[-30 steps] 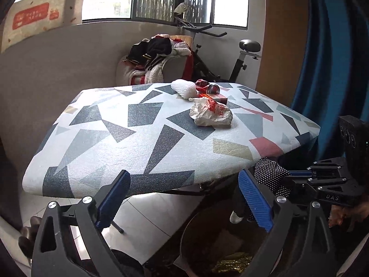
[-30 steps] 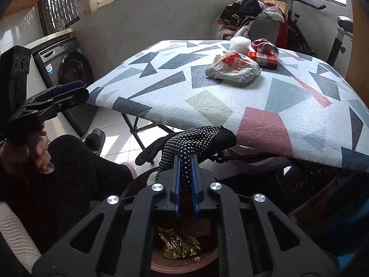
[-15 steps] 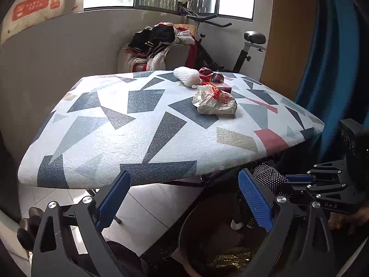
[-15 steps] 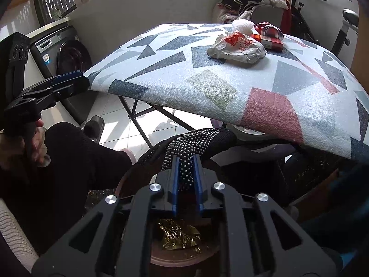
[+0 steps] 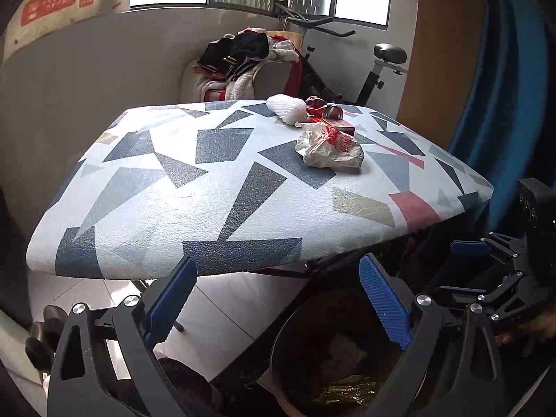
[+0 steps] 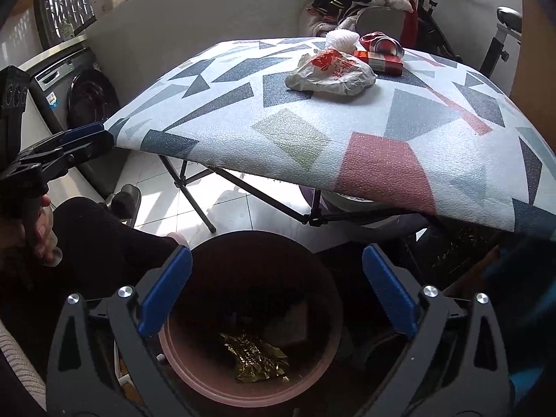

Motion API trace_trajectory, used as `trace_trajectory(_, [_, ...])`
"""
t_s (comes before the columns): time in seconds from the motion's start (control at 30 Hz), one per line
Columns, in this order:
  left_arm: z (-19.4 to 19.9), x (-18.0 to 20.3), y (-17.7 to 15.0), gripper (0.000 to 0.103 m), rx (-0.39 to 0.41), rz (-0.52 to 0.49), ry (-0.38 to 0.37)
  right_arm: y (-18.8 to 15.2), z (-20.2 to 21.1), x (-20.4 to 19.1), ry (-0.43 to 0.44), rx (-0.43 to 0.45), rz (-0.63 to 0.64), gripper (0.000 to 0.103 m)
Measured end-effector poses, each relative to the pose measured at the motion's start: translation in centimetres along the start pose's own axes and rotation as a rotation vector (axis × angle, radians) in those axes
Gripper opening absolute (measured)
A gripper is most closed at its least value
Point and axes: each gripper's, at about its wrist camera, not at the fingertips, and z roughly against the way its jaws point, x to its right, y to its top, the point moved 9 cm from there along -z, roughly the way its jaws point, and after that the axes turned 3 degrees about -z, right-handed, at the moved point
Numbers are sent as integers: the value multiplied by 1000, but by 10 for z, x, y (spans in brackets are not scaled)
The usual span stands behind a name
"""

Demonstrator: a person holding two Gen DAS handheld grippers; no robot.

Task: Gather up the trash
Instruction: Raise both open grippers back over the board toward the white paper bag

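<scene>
Both claws gape empty — right claw (image 6: 276, 293) over the bin (image 6: 333, 295); lift clear, then approach the crumpled bag (image 6: 330, 74) ahead squarely.

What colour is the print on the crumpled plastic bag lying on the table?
Red print on the crumpled whitish plastic bag; it shows best in the right wrist view.

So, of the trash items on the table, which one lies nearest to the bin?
The crumpled bag, white with red print. The foam net, red box and cans lie behind it.
</scene>
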Motion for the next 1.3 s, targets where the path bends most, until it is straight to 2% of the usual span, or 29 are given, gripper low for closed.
trace_trajectory(0.3, [-2,-1,-1,92,-5,-2,7,3,0,3,-22,8,-1,97])
trace_trajectory(0.5, [-1,-4,4,92,5,11,14,19,10,15,-13,66,-32,97])
trace_trajectory(0.8, [-9,-18,36,92,34,47,4,57,23,54,-26,129,-93,97])
trace_trajectory(0.97, [-23,-13,57,92,35,29,-15,79,26,77,-45,171,-115,97])
trace_trajectory(1.17, [-57,8,84,92,5,5,-91,96,16,101,5,177,-182,97])
trace_trajectory(1.3, [-93,30,102,92,-41,14,-178,101,10,113,-41,186,-188,97])
